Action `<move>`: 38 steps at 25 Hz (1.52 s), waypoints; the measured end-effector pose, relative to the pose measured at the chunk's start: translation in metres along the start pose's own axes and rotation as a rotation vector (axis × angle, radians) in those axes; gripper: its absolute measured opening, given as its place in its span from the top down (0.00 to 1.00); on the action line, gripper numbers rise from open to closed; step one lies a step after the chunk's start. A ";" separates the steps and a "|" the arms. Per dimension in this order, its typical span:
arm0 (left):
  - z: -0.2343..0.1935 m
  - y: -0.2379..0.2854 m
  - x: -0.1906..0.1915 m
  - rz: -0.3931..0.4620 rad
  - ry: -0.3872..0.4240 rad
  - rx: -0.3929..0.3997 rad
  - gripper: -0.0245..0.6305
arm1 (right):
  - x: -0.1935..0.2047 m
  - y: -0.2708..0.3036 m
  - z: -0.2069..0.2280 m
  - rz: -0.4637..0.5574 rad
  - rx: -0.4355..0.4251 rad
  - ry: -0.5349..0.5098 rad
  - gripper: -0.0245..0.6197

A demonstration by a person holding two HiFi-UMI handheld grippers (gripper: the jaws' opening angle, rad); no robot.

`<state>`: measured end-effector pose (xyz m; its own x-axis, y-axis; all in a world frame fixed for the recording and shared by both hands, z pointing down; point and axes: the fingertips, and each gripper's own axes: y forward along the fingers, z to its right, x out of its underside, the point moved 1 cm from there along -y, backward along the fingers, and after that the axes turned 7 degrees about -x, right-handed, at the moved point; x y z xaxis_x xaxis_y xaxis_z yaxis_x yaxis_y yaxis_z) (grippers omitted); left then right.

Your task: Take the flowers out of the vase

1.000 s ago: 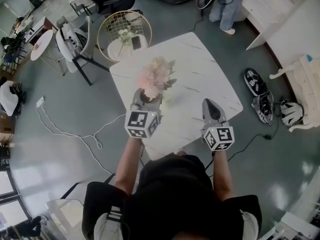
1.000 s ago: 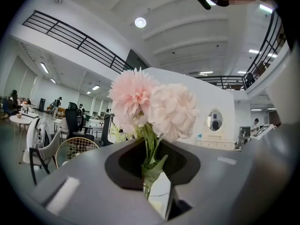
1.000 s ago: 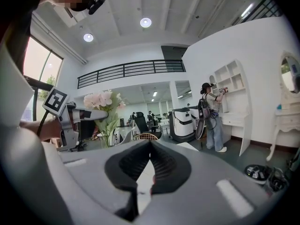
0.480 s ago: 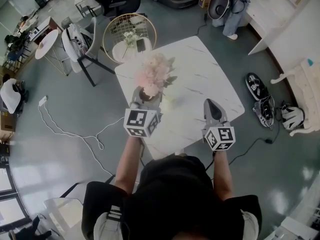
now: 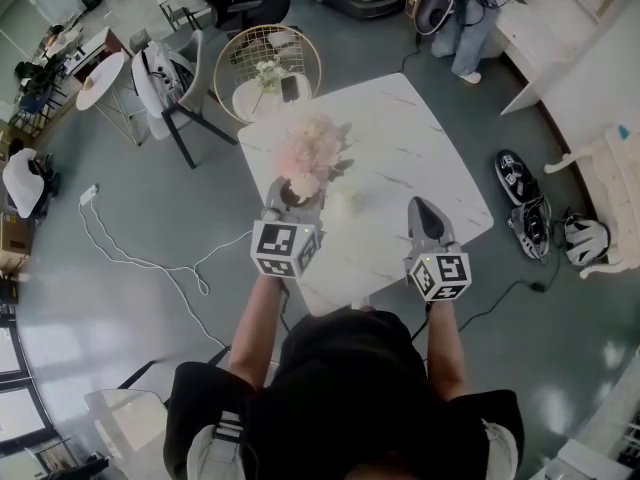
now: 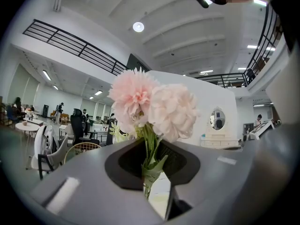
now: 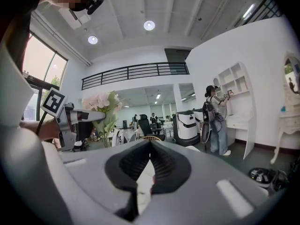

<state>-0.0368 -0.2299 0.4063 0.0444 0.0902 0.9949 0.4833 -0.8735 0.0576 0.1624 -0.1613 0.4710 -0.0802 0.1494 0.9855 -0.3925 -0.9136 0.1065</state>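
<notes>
Pink flowers (image 5: 312, 151) with green leaves stand up out of my left gripper (image 5: 292, 196), which is shut on their stems above the white marble table (image 5: 400, 158). In the left gripper view the blooms (image 6: 154, 108) fill the middle and the green stems (image 6: 150, 161) run down between the closed jaws. A small pale vase (image 5: 343, 205) stands on the table just right of that gripper, apart from the flowers. My right gripper (image 5: 426, 210) hovers over the table's near right part, shut and empty (image 7: 150, 143). From the right gripper view, the left gripper (image 7: 70, 121) and its flowers (image 7: 101, 104) show at the left.
A round gold wire table (image 5: 270, 63) with white flowers stands beyond the marble table, with chairs (image 5: 165, 83) to its left. A person (image 5: 462, 18) stands at the far right beside white furniture. Shoes (image 5: 520, 183) lie on the floor at right, a cable (image 5: 130, 258) at left.
The left gripper has drifted a little over the table with the flowers still in it. The view has shifted slightly, and the right gripper has moved a little too.
</notes>
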 end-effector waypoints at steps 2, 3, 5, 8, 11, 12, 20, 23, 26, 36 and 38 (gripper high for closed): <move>-0.002 -0.005 0.006 -0.010 0.000 -0.002 0.85 | 0.001 0.000 -0.004 -0.001 -0.003 -0.002 0.96; -0.003 -0.007 0.010 -0.019 0.001 -0.002 0.85 | 0.001 0.001 -0.006 -0.002 -0.004 -0.004 0.96; -0.003 -0.011 0.019 -0.041 0.003 -0.001 0.85 | 0.002 0.000 -0.010 -0.004 -0.007 -0.007 0.96; -0.004 -0.016 0.029 -0.054 -0.005 -0.003 0.85 | 0.003 -0.001 -0.014 -0.003 -0.009 -0.007 0.96; -0.005 -0.021 0.033 -0.065 -0.013 0.001 0.85 | 0.001 -0.003 -0.018 -0.005 -0.007 -0.009 0.96; -0.005 -0.023 0.034 -0.069 -0.014 0.002 0.85 | 0.001 -0.003 -0.020 -0.005 -0.006 -0.009 0.96; -0.001 -0.035 0.050 -0.091 -0.013 0.020 0.85 | 0.003 -0.011 -0.031 -0.004 0.005 -0.014 0.96; 0.005 -0.040 0.057 -0.105 -0.018 0.031 0.85 | 0.004 -0.016 -0.033 -0.002 0.011 -0.014 0.96; 0.008 -0.043 0.064 -0.123 -0.021 0.044 0.85 | 0.006 -0.019 -0.036 -0.006 0.017 -0.013 0.96; 0.017 -0.055 0.085 -0.144 -0.017 0.082 0.85 | 0.014 -0.024 -0.046 -0.010 0.030 -0.006 0.96; 0.017 -0.057 0.089 -0.158 -0.018 0.089 0.85 | 0.016 -0.023 -0.049 -0.015 0.028 -0.005 0.96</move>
<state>-0.0450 -0.1640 0.4904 -0.0232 0.2321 0.9724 0.5612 -0.8019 0.2048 0.1253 -0.1193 0.4777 -0.0698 0.1609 0.9845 -0.3674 -0.9217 0.1246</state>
